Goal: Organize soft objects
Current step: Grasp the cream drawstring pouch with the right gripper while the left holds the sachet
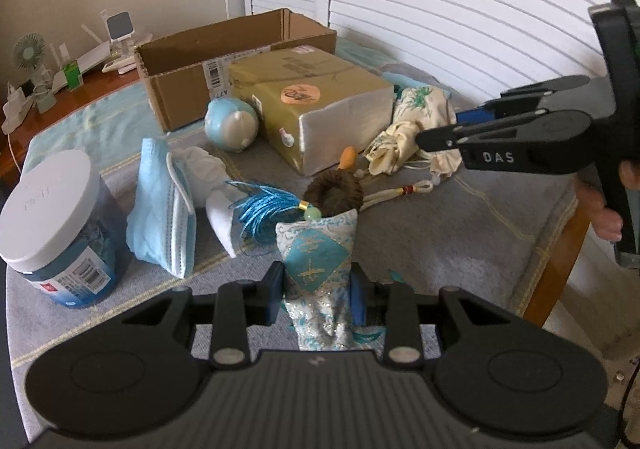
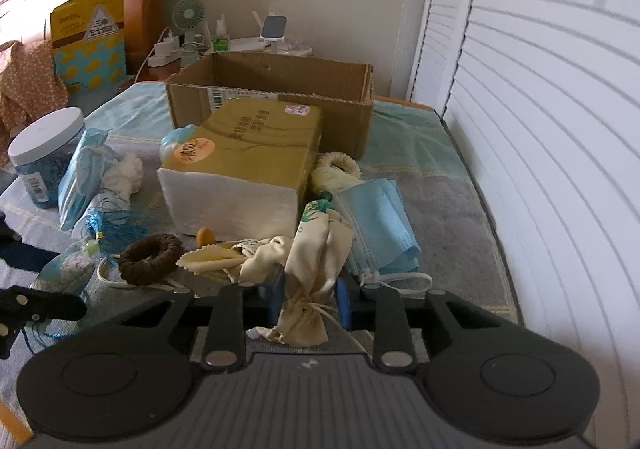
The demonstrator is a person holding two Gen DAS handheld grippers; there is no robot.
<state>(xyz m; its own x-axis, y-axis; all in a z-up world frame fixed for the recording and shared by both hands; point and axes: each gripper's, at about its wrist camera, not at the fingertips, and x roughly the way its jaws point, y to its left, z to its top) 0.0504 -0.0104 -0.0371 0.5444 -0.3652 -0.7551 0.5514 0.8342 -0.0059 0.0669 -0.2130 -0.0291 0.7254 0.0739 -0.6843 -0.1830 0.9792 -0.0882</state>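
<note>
From my left wrist camera, my left gripper (image 1: 318, 291) had its two fingers closed against the sides of a blue brocade sachet (image 1: 318, 249), which stood upright on the grey blanket (image 1: 460, 233). Its blue tassel (image 1: 262, 209) trailed left toward a folded mask (image 1: 162, 209) and a white-lidded jar (image 1: 56, 225). Farther back sat a gold tissue pack (image 1: 312, 101) in front of an open cardboard box (image 1: 224, 61). My right gripper (image 1: 424, 137) reached in from the right, marked "DAS", its tip at a cream pouch (image 1: 416, 129). The box carried a barcode label; I could not read the tissue pack's writing or its orange sticker.

From my right wrist camera, the fingers were pressed in on the cream pouch's tied neck, with a brown ring (image 2: 150, 259) to the left and another mask (image 2: 380, 225) to the right. A yellow bag by the headboard bore Chinese characters too small to read.

I judged both grasps made and nothing yet boxed. Next, each soft piece would need lifting clear of its cords, then carrying over the tissue pack into the box.
</note>
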